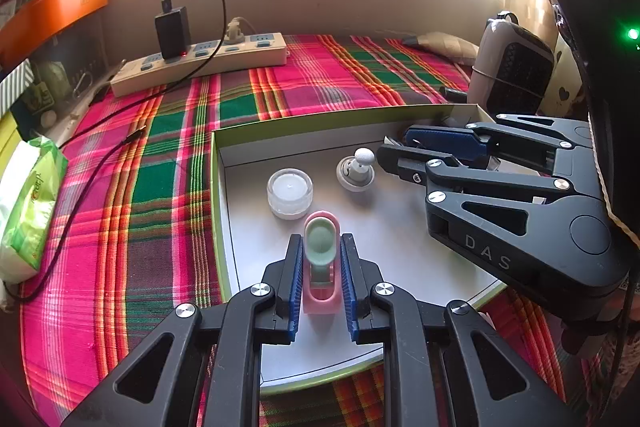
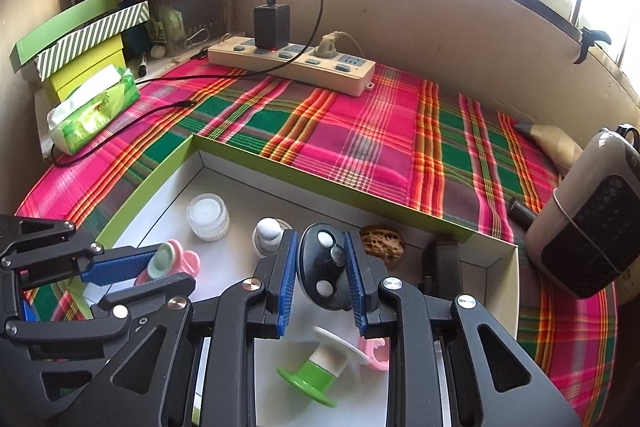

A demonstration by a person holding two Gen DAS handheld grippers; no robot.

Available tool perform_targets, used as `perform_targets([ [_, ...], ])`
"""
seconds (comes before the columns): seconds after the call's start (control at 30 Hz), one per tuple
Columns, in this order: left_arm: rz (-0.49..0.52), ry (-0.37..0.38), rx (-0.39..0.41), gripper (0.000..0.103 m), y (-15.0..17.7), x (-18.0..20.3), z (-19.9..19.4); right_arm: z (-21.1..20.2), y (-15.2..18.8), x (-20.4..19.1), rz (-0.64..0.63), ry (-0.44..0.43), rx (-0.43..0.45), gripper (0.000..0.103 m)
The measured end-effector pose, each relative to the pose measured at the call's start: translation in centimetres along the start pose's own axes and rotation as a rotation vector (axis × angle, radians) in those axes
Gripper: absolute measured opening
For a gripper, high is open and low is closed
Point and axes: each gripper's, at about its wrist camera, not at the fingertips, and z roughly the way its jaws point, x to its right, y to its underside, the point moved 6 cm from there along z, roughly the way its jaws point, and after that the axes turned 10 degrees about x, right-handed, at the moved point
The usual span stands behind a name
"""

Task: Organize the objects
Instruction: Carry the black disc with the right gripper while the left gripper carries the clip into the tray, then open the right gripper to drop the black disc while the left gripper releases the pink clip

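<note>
- Two hand-held grippers work over a shallow green-rimmed box (image 1: 216, 187) with a white floor, set on a pink and green plaid cloth (image 1: 160, 155).
- In the left wrist view, the left gripper (image 1: 320, 281) is clamped on a pink clip with a pale green pad (image 1: 320, 259); both blue pads (image 1: 294, 287) press its sides, and it sits at 6 o'clock in the box.
- Just past the clip, at 11 o'clock from it, stands a small glass candle jar (image 1: 290, 193).
- At 1 o'clock from the clip rests a grey round piece with a white ball knob (image 1: 356, 169).
- In the right wrist view, the right gripper (image 2: 322, 281) is closed on a black oval piece with two white dots (image 2: 326, 267); the blue pads touch its two long sides.
- Whether the black piece is lifted or resting on the box floor I cannot tell.
- Near that view's bottom edge, at 6 o'clock from the black piece, a green and white spool (image 2: 320, 373) lies tilted, with another pink item (image 2: 376, 353) just beside it at 3 o'clock.
- At 2 o'clock from the black piece a brown porous lump (image 2: 382, 241) lies against the far wall of the box, and a black block (image 2: 440, 263) sits at 3 o'clock.
- Outside the box, a white power strip (image 2: 292, 65) with a black charger (image 2: 271, 25) lies at 12 o'clock, a green tissue pack (image 2: 94, 109) at 10 o'clock, and a beige device with a dark grille (image 2: 588, 227) at 3 o'clock.
</note>
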Motion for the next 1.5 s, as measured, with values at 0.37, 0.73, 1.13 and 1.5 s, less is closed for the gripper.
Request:
perform_targets([
  [0.37, 0.004, 0.004, -0.001, 0.02, 0.0, 0.1, 0.0, -0.1, 0.0, -0.1, 0.013, -0.003, 0.002, 0.026],
  [0.73, 0.005, 0.006, -0.001, 0.027, 0.0, 0.3, 0.0, -0.5, 0.1, 0.0, 0.023, 0.001, 0.007, 0.034],
  [1.13, -0.017, -0.005, 0.024, 0.03, -0.1, -0.3, -1.5, -2.4, 0.1, 0.3, 0.055, 0.01, 0.034, 0.039],
  [1.5, -0.017, -0.006, 0.037, 0.031, 0.2, 0.0, -2.9, -4.5, 0.6, 0.3, 0.076, 0.02, 0.057, 0.039],
])
